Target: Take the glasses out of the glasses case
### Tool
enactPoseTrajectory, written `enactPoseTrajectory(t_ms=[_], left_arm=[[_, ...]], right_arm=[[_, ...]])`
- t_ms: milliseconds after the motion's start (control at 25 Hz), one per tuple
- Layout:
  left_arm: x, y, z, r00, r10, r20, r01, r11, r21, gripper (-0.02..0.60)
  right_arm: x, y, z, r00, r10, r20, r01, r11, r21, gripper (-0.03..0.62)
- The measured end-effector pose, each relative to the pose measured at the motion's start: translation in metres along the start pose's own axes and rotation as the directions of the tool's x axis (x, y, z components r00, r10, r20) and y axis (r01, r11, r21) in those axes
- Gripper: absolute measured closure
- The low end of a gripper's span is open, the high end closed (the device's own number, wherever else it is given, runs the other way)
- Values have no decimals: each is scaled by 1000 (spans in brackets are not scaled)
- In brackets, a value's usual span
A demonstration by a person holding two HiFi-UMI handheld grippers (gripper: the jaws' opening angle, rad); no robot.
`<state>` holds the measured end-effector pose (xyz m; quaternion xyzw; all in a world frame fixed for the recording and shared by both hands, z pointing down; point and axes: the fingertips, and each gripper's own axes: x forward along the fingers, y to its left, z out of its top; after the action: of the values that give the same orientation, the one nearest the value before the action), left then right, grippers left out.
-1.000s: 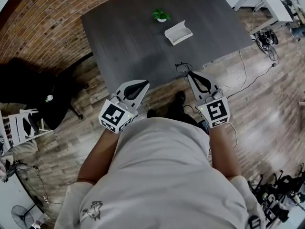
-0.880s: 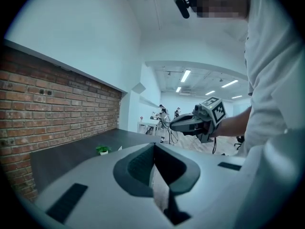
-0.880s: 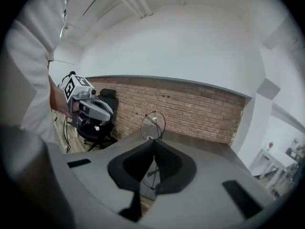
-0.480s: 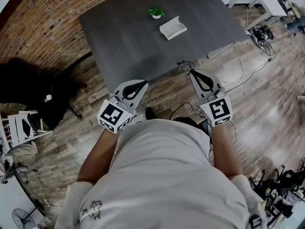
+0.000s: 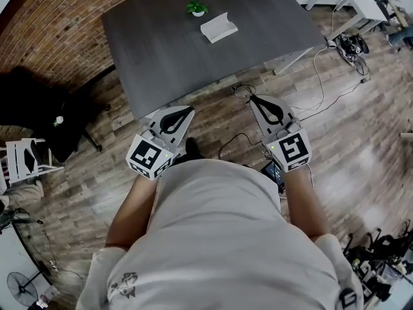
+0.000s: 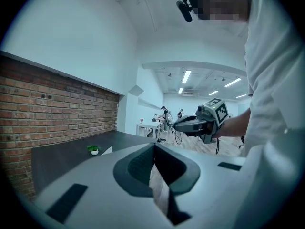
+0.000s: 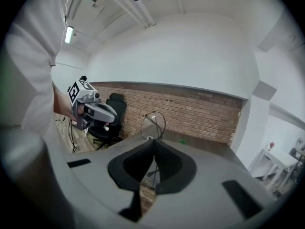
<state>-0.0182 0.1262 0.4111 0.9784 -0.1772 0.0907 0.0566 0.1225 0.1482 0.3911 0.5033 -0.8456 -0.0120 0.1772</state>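
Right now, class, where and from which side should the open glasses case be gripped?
Probably pinch the glasses case by its thin open rim on the near long side, coming from the near edge of the table: the plant crowds its far side.

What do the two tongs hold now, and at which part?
The right tongs grip the glasses at the rim beneath one round lens. The left tongs are shut and empty.

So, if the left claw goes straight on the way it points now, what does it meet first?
Probably the table: the left claw aims across its near edge, passing right of the case. Depth is unclear, so it might clear the far corner instead.
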Motion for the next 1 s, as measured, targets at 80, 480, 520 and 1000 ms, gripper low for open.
enactPoseTrajectory(t_ms=[80, 480, 520, 1000], left_arm=[[2, -19, -1, 1000, 17, 4, -17, 1000, 3, 571], [-2, -100, 1, 997, 75, 31, -75, 997, 5, 571], [-2, -107, 1, 996, 77, 33, -77, 997, 3, 571], [-6, -154, 1, 994, 95, 51, -94, 995, -29, 571]], right_arm=[[-18, 4, -8, 1000, 16, 4, -16, 1000, 3, 579], [-95, 25, -35, 999, 47, 27, -48, 998, 38, 580], [-102, 27, -38, 998, 50, 29, -51, 998, 43, 580], [-152, 44, -45, 995, 57, 80, -62, 996, 62, 579]])
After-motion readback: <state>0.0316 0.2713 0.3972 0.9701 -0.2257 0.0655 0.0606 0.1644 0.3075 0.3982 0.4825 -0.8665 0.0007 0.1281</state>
